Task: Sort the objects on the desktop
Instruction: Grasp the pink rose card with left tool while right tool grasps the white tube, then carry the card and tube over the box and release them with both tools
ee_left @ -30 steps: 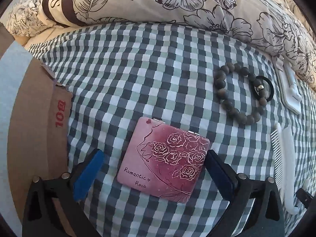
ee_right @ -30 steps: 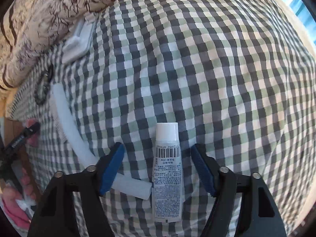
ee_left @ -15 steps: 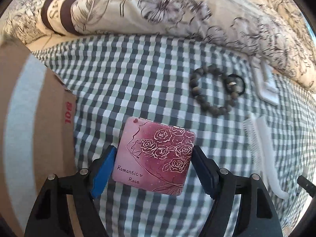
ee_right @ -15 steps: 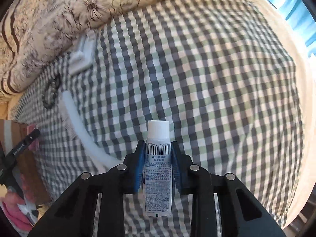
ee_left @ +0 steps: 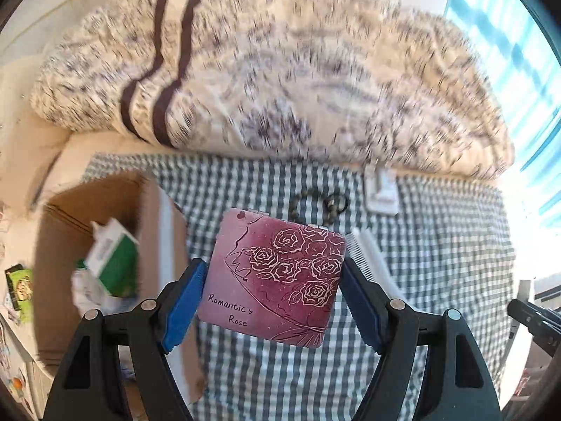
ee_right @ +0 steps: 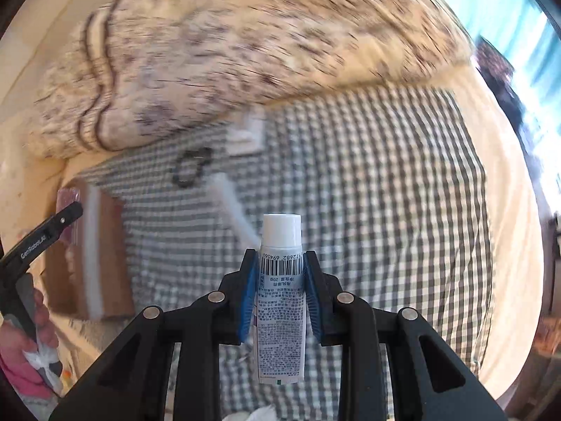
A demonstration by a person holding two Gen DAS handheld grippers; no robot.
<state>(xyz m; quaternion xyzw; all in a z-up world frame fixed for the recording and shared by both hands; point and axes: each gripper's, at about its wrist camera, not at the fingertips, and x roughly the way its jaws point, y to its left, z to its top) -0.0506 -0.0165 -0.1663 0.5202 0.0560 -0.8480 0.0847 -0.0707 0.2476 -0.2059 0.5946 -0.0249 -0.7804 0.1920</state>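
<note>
My left gripper [ee_left: 271,289] is shut on a pink square compact mirror [ee_left: 277,275] printed with roses, held above the checked cloth [ee_left: 438,245]. My right gripper [ee_right: 279,287] is shut on a small white tube [ee_right: 280,298] with a barcode, cap pointing away, also lifted off the cloth. An open cardboard box [ee_left: 70,245] stands at the left, with a green-and-white carton [ee_left: 112,263] inside. Still lying on the cloth are a bead bracelet [ee_left: 305,205] with a black hair tie [ee_left: 336,203], a white comb [ee_left: 373,259] and a white flat item [ee_left: 380,189].
A floral quilt [ee_left: 280,70] is heaped along the far edge of the cloth. A bright window [ee_left: 508,52] is at the right. In the right wrist view the cardboard box [ee_right: 91,256] is at the left, with the other gripper's arm [ee_right: 38,242] and a hand [ee_right: 24,358] beside it.
Both grippers have closed on their objects and lifted them high off the cloth. The views have pulled back, so the box's inside and the whole quilt now show.
</note>
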